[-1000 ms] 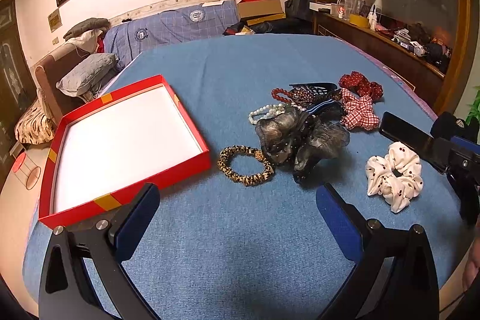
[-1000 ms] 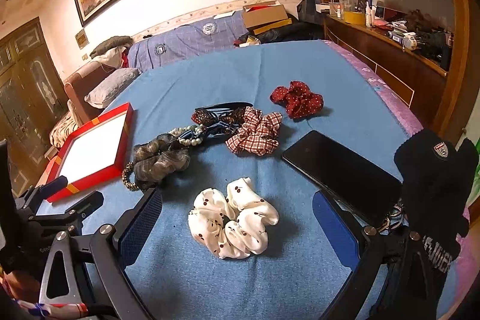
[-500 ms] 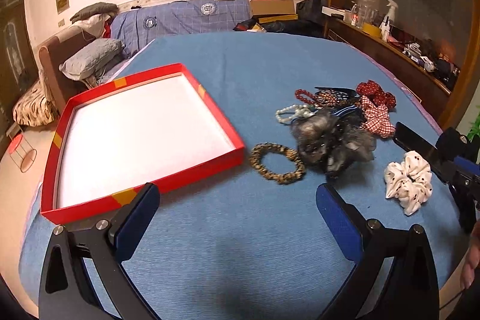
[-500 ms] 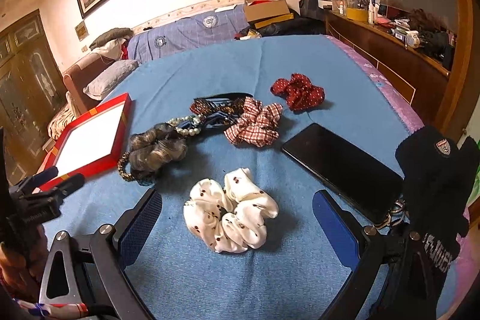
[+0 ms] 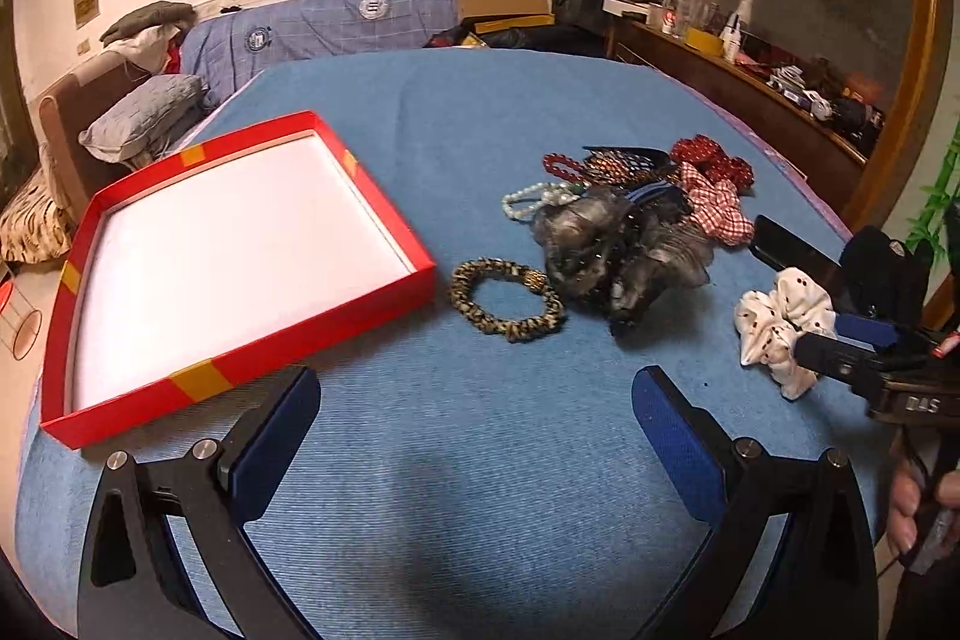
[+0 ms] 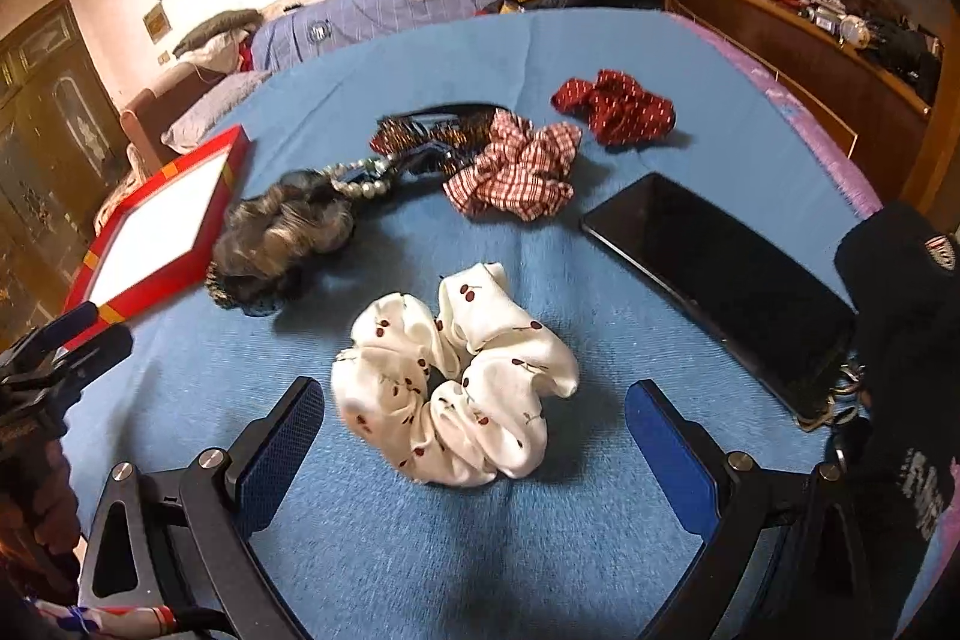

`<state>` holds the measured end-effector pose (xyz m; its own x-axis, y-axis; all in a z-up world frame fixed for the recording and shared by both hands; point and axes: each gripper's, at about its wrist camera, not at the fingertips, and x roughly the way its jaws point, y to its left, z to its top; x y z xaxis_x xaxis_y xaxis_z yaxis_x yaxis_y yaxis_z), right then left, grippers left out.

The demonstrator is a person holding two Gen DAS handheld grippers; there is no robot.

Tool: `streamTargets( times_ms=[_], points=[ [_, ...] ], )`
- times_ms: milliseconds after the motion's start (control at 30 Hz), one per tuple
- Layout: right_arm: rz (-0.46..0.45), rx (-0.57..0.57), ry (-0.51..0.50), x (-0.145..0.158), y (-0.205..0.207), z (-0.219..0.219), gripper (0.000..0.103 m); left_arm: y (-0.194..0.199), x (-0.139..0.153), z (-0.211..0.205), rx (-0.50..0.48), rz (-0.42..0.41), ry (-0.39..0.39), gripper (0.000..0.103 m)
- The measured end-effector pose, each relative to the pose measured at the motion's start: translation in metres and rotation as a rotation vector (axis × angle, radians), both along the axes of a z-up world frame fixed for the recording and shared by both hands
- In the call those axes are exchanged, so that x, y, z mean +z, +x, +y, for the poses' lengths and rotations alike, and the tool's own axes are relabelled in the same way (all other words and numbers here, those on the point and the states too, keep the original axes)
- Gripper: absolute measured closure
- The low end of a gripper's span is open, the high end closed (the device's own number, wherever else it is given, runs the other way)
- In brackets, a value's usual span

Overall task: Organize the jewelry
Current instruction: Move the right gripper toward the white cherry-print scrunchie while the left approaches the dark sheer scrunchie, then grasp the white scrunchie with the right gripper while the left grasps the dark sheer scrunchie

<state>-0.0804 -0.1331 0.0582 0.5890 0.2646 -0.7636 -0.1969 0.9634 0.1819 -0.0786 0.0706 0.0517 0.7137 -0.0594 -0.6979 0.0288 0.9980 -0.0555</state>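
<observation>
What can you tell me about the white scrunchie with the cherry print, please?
The white scrunchie is a gathered ring of smooth, satiny-looking fabric printed with small dark red cherries, its puffy folds bunched around a small dark centre hole. It lies flat on the blue cloth, apart from the other hair pieces and the black phone. It sits just ahead of the open right tongs, between the blue pads, with neither pad touching it. In the left wrist view the right tongs partly cover it.

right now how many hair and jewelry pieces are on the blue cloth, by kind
Scrunchies: 5 - white cherry, red plaid, dark red dotted, grey, leopard-print
Bead strands: 2 - pearl, red
Dark hair clip or headband: at least 1, tangled, hard to separate
Total: 8 at least
</observation>
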Motion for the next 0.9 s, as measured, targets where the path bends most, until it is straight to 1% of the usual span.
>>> streamTargets(
  times_ms=[67,100,167,200,233,267,300,333,433,467,533,600,700,733,833,867,900],
  points=[
    [0.006,0.012,-0.022,-0.005,0.006,0.005,0.001,0.003,0.0,-0.002,-0.007,0.009,-0.01,0.0],
    [0.007,0.014,-0.045,-0.007,0.008,0.008,0.005,0.006,0.0,-0.003,-0.013,0.019,-0.023,0.0],
    [0.008,0.036,-0.083,-0.011,0.01,0.016,0.024,0.012,0.001,-0.006,-0.028,0.033,-0.041,0.0],
    [0.006,0.051,-0.093,-0.014,0.011,0.019,0.051,0.015,0.002,-0.008,-0.036,0.038,-0.045,0.0],
    [0.005,0.051,-0.102,-0.017,0.013,0.021,0.068,0.018,0.003,-0.011,-0.046,0.043,-0.044,0.0],
    [0.001,0.048,-0.091,-0.018,0.015,0.02,0.069,0.022,0.003,-0.014,-0.054,0.049,-0.039,0.0],
    [-0.01,0.047,-0.061,-0.016,0.015,0.016,0.077,0.028,0.004,-0.019,-0.068,0.057,-0.034,0.0],
    [-0.031,0.04,-0.036,-0.014,0.014,0.013,0.078,0.032,0.004,-0.023,-0.08,0.055,-0.031,0.0],
    [-0.077,0.034,0.091,-0.009,0.011,-0.006,0.078,0.049,0.007,-0.04,-0.133,0.051,0.012,0.0],
    [-0.094,0.02,0.104,-0.009,0.012,-0.008,0.078,0.057,0.009,-0.048,-0.154,0.05,0.034,0.0],
    [-0.115,0.016,0.119,-0.006,0.009,-0.01,0.078,0.069,0.009,-0.055,-0.173,0.05,0.069,0.0],
    [-0.135,0.024,0.109,-0.003,0.006,-0.007,0.078,0.083,0.008,-0.059,-0.196,0.054,0.091,0.0],
    [-0.148,0.042,0.11,-0.002,0.004,-0.004,0.078,0.106,-0.001,-0.065,-0.263,0.108,0.081,0.0],
    [-0.149,0.04,0.115,-0.001,0.004,-0.004,0.078,0.112,-0.004,-0.069,-0.299,0.12,0.067,0.0],
    [-0.146,0.04,0.124,-0.002,0.005,-0.005,0.077,0.12,-0.014,-0.077,-0.317,0.14,0.071,0.002],
    [-0.149,0.037,0.123,-0.002,0.006,-0.006,0.076,0.12,-0.016,-0.079,-0.323,0.136,0.073,0.011],
    [-0.151,0.037,0.124,-0.002,0.005,-0.006,0.075,0.119,-0.018,-0.082,-0.321,0.13,0.081,0.025]
  ],
)
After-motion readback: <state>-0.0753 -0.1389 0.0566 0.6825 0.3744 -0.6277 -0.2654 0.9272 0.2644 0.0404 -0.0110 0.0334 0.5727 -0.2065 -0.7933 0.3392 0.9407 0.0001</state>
